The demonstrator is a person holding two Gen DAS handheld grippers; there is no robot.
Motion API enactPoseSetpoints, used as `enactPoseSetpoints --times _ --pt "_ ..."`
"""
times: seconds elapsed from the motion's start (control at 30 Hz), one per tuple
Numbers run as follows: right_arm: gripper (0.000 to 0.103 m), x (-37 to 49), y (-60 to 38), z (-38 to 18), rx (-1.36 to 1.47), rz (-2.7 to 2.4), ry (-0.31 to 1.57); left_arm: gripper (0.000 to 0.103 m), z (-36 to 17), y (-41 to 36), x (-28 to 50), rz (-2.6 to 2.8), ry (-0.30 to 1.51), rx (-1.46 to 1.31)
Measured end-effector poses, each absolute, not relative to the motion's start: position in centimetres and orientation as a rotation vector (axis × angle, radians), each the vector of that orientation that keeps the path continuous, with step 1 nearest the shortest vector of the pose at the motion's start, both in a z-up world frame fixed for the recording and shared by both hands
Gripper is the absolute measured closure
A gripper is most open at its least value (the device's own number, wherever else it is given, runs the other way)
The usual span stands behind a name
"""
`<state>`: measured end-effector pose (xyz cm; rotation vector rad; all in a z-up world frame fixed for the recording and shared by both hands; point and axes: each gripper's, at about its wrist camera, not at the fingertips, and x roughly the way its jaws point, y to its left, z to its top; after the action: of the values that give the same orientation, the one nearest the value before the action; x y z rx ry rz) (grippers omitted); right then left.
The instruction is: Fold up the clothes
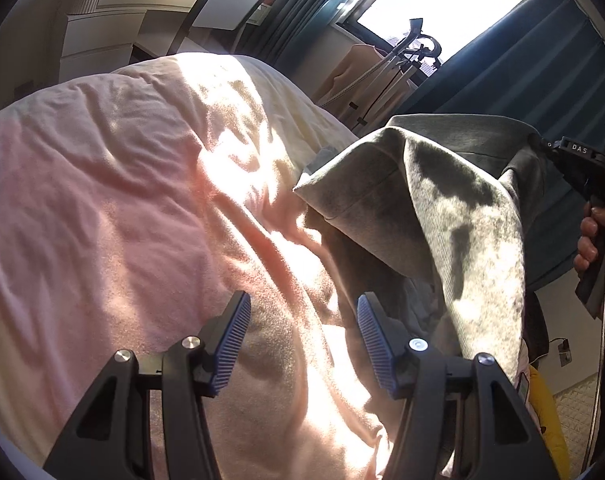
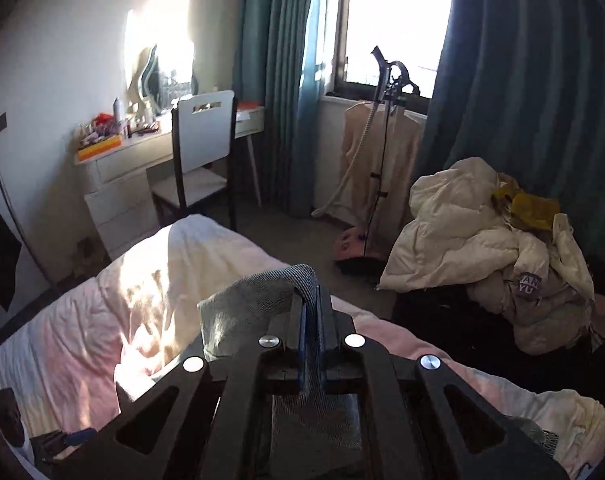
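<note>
Pinching a fold of grey knit cloth, the right gripper has its blue pads pressed flat together on the fabric, which runs up between them and curls over their tips to the left. In the left wrist view that same grey garment hangs lifted off the bed, draped down from the right gripper's black body at the far right edge, where the right hand grips the handle; it may be a sweatshirt, though the bunched cloth hides its cut. The garment's lower part trails down just to the right of the left gripper, whose blue ribbed fingers stand well apart with nothing between them, hovering over the pink duvet without touching the grey cloth. Ahead of the right gripper, beyond the foot of the bed, stand a white chair drawn up to a white dressing table, a garment steamer below the window with a beige top hung on it, and, off to the right on the floor, a heap of cream bedding and clothes against the teal curtains.
</note>
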<state>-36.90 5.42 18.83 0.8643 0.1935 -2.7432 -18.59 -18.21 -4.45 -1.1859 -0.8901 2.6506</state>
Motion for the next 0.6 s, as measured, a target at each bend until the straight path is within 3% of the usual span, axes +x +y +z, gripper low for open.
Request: enactPoseSetpoints --times 0.1,0.3,0.43,0.53,0.6 --pt "0.1 -40.0 6.8 17.2 0.881 -2.811 0.125 0.045 -5.0 -18.3 -19.2 2.647 -0.902 -1.195" --pt "0.099 -44.1 8.9 7.7 1.173 -2.743 0.073 0.045 -6.1 -18.0 -20.1 2.635 -0.878 -1.225" --pt "0.09 -41.7 9.8 4.5 1.127 -2.751 0.1 0.045 -6.3 -18.4 -20.5 2.64 -0.889 -1.236" --pt "0.074 -38.7 10.4 4.7 1.055 -2.767 0.098 0.045 -6.2 -18.8 -20.5 2.651 -0.905 -1.237" --pt "0.055 -36.4 10.7 5.5 1.0 -2.801 0.09 0.045 -5.9 -19.1 -20.4 2.661 -0.915 -1.232"
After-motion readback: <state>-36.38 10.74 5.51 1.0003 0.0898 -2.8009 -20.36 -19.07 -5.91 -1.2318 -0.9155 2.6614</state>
